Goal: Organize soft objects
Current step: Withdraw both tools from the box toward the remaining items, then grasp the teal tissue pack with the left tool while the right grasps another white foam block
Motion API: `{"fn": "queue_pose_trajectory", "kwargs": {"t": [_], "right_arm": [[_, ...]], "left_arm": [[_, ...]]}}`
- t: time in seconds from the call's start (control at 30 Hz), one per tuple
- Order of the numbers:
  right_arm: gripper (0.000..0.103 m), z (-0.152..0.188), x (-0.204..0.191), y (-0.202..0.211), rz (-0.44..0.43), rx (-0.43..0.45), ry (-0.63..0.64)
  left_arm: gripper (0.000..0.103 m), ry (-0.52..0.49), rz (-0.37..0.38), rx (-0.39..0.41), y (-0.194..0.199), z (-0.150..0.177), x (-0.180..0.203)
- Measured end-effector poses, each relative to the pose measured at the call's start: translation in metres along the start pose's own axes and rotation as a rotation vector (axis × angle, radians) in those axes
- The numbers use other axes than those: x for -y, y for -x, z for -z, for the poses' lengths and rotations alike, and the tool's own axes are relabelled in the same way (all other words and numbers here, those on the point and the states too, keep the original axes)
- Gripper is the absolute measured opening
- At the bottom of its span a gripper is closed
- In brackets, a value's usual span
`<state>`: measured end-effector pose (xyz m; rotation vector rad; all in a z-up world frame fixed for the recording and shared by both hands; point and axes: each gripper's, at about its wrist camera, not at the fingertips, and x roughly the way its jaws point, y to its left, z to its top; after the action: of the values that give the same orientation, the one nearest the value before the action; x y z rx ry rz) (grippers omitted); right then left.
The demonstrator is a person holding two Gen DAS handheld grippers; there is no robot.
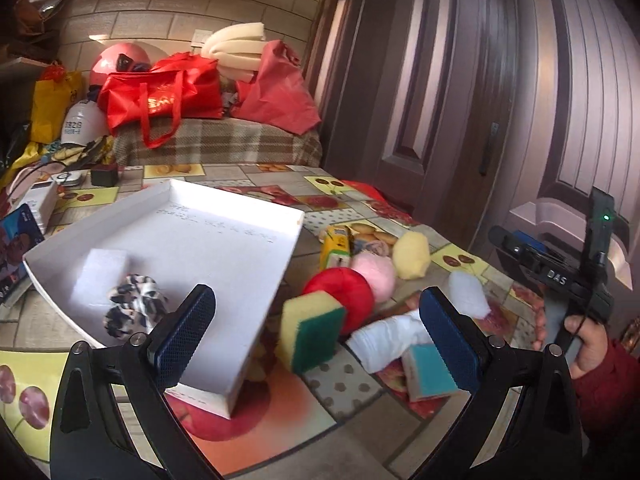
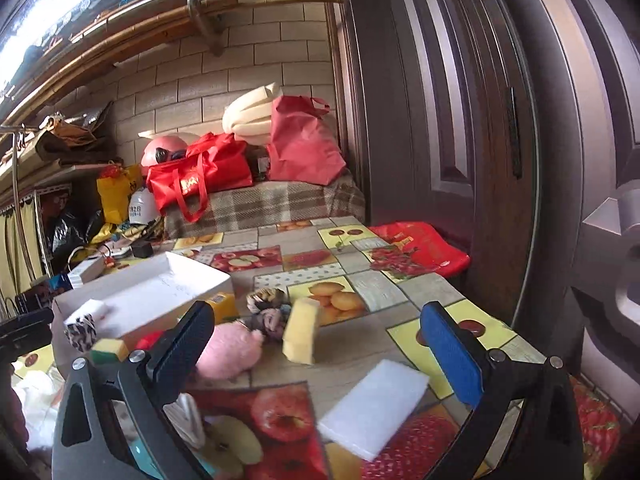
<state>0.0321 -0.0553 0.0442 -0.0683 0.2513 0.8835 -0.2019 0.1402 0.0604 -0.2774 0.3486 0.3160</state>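
A white shallow box [image 1: 224, 240] lies on the table with a white foam block [image 1: 102, 276] and a leopard-print scrunchie [image 1: 134, 306] inside. My left gripper [image 1: 316, 320] hangs open over the box's right edge. Beyond it lie a yellow-green sponge [image 1: 312, 332], a red round cushion [image 1: 348, 296], a pink pompom [image 1: 376, 276], a yellow sponge [image 1: 412, 254], white cloth [image 1: 384, 340] and a teal sponge [image 1: 428, 372]. My right gripper [image 2: 318, 328] is open and empty above a white foam pad [image 2: 374, 408], with a yellow sponge [image 2: 302, 332] and the pink pompom [image 2: 228, 350] further ahead.
The fruit-patterned tablecloth [image 2: 360, 272] ends at a dark wooden door [image 2: 440, 120] on the right. A yellow drink carton [image 1: 336, 246] stands by the box. Red bags [image 1: 160, 96] pile on a plaid-covered bench behind. A hand [image 1: 588, 344] grips the other tool's handle.
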Motion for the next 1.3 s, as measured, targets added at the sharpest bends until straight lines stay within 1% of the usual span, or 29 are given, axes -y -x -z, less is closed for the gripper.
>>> {"fn": "queue_pose_trajectory", "kwargs": {"t": [0.07, 0.1, 0.13, 0.17, 0.23, 0.3, 0.37, 0.43, 0.5, 0.57, 0.6, 0.63, 0.67, 0.7, 0.73, 0.83, 0.9, 0.97, 1.03, 1.1, 1.17, 1.2, 1.3], "right_arm": [[0.103, 0.003, 0.016, -0.012, -0.015, -0.107, 0.013], [0.103, 0.004, 0.023, -0.019, -0.039, -0.165, 0.010], [0.103, 0.007, 0.028, -0.025, -0.052, -0.219, 0.013], [0.103, 0.011, 0.030, -0.030, -0.053, -0.274, 0.026], [0.103, 0.020, 0.031, -0.040, -0.048, -0.367, 0.064], [0.103, 0.029, 0.031, -0.048, -0.066, -0.433, 0.079], [0.103, 0.035, 0.027, -0.052, -0.081, -0.469, 0.087], [0.103, 0.038, 0.024, -0.059, -0.069, -0.508, 0.089], [0.103, 0.039, 0.024, -0.071, -0.049, -0.553, 0.066], [0.103, 0.041, 0.024, -0.082, -0.038, -0.599, 0.038], [0.103, 0.042, 0.024, -0.088, -0.034, -0.624, 0.031], [0.102, 0.042, 0.024, -0.090, -0.023, -0.629, 0.035], [0.100, 0.041, 0.024, -0.090, -0.021, -0.620, 0.039], [0.082, 0.040, 0.024, -0.088, -0.020, -0.612, 0.045], [0.075, 0.039, 0.024, -0.086, -0.014, -0.599, 0.060], [0.069, 0.038, 0.028, -0.077, -0.064, -0.576, 0.043], [0.068, 0.033, 0.031, -0.069, -0.072, -0.532, 0.020], [0.068, 0.026, 0.033, -0.058, -0.073, -0.459, 0.002], [0.068, 0.019, 0.034, -0.044, -0.075, -0.370, -0.017], [0.068, 0.013, 0.032, -0.031, -0.069, -0.281, -0.027], [0.068, 0.007, 0.027, -0.020, -0.063, -0.184, -0.040], [0.068, 0.006, 0.026, -0.016, -0.058, -0.136, -0.043], [0.068, 0.003, 0.021, -0.005, -0.036, -0.034, -0.058]], "left_arm": [[0.102, -0.081, 0.091, -0.094, -0.014, 0.006, 0.030], [0.102, -0.129, 0.121, -0.143, -0.021, 0.008, 0.045], [0.102, -0.175, 0.138, -0.191, -0.028, 0.010, 0.060], [0.102, -0.207, 0.140, -0.239, -0.035, 0.012, 0.071], [0.102, -0.222, 0.144, -0.331, -0.048, 0.019, 0.088], [0.102, -0.194, 0.138, -0.378, -0.056, 0.024, 0.095], [0.102, -0.156, 0.127, -0.404, -0.065, 0.025, 0.101], [0.102, -0.128, 0.100, -0.440, -0.076, 0.028, 0.106], [0.102, -0.128, 0.067, -0.479, -0.089, 0.032, 0.112], [0.102, -0.153, 0.023, -0.505, -0.100, 0.034, 0.118], [0.101, -0.165, 0.004, -0.517, -0.104, 0.036, 0.120], [0.091, -0.167, -0.002, -0.528, -0.106, 0.037, 0.119], [0.082, -0.160, 0.001, -0.535, -0.106, 0.037, 0.117], [0.077, -0.147, 0.011, -0.537, -0.104, 0.039, 0.113], [0.077, -0.135, 0.023, -0.531, -0.102, 0.039, 0.110], [0.076, -0.129, 0.042, -0.485, -0.091, 0.036, 0.104], [0.076, -0.134, 0.060, -0.436, -0.081, 0.032, 0.102], [0.076, -0.137, 0.089, -0.375, -0.070, 0.027, 0.102], [0.076, -0.154, 0.082, -0.318, -0.061, 0.022, 0.103], [0.076, -0.193, 0.047, -0.234, -0.052, 0.017, 0.104], [0.076, -0.259, -0.026, -0.133, -0.042, 0.014, 0.103], [0.076, -0.272, -0.053, -0.094, -0.037, 0.013, 0.100], [0.076, -0.229, -0.110, -0.025, -0.029, 0.008, 0.080]]}}
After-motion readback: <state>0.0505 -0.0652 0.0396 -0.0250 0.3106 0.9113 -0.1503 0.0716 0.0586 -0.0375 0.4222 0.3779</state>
